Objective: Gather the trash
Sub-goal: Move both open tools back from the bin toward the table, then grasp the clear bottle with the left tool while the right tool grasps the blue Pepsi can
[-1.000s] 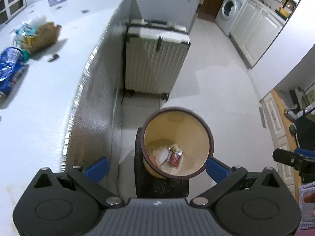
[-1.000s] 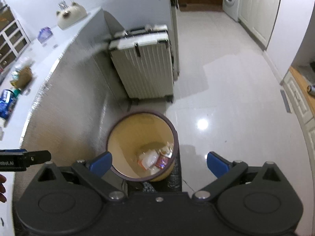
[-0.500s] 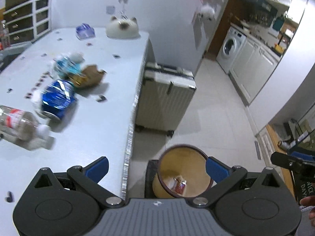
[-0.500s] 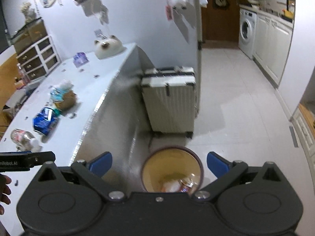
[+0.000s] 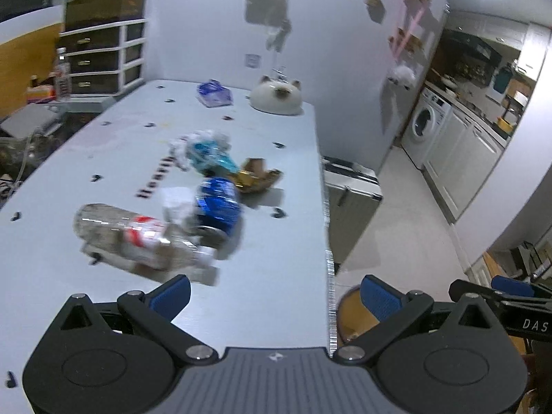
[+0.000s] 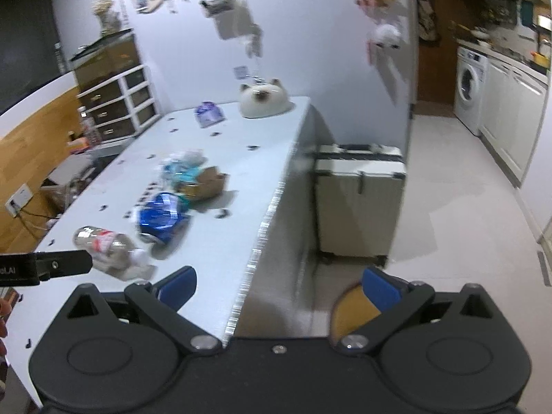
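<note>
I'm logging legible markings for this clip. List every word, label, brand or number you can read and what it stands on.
"DAS", cut off by the frame edge: on the right gripper, in the left wrist view.
"oLAI", start cut off: on the left gripper, in the right wrist view.
Red label on the plastic bottle: too blurred to read.
Print on the blue bag: too blurred.
Papers on the wall: too small to read.
</note>
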`<state>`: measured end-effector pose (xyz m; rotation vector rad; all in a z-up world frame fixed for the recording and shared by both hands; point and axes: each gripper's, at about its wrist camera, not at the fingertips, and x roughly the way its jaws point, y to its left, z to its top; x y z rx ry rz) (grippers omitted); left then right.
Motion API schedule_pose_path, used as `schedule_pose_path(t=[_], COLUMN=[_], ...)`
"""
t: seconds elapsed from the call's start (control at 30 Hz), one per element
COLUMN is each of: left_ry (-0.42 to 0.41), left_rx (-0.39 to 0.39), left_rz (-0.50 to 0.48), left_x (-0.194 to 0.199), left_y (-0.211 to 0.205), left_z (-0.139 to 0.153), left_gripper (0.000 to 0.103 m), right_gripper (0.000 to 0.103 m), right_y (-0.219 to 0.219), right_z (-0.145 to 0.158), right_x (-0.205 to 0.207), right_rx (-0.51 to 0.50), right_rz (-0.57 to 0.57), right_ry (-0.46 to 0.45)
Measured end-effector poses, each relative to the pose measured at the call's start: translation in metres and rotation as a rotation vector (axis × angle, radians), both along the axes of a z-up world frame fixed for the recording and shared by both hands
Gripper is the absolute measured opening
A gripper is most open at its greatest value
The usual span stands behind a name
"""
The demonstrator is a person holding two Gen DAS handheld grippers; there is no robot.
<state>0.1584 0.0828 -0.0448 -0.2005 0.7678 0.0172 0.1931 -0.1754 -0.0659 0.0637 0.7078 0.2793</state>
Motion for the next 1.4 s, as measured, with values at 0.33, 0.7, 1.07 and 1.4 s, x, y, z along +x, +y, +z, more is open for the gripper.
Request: schedule_pose_path(t=[0.33, 0.7, 1.07, 1.4], left_ry=[-0.028, -0.001, 0.103, 0.153], left_rx=[-0.020, -0.225, -0.479, -0.454], left_rz=[0.079, 0.297, 0.456, 0.517], left_x=[-0.012, 0.020, 0.064, 0.087], left_y=[0.089, 0.148, 0.172, 0.188], left_z=[0.001, -0.021, -0.071, -0.093], left_gripper=[0.103, 0.103, 0.103, 0.103], right_gripper=[0.103, 0.088, 0.034, 0.036], right_y=[0.098, 0.162, 0.209, 0.238], right_z=[-0.004, -0.035, -0.093, -0.118], right_x=[0.006, 0.066, 0.141, 0.148], right_rx=[-0.009, 0.020, 0.114, 0.146], right_rz=[0.054, 0.130, 0.218, 0.322], right_ry=[-0.018, 0.073, 0.263, 0.378])
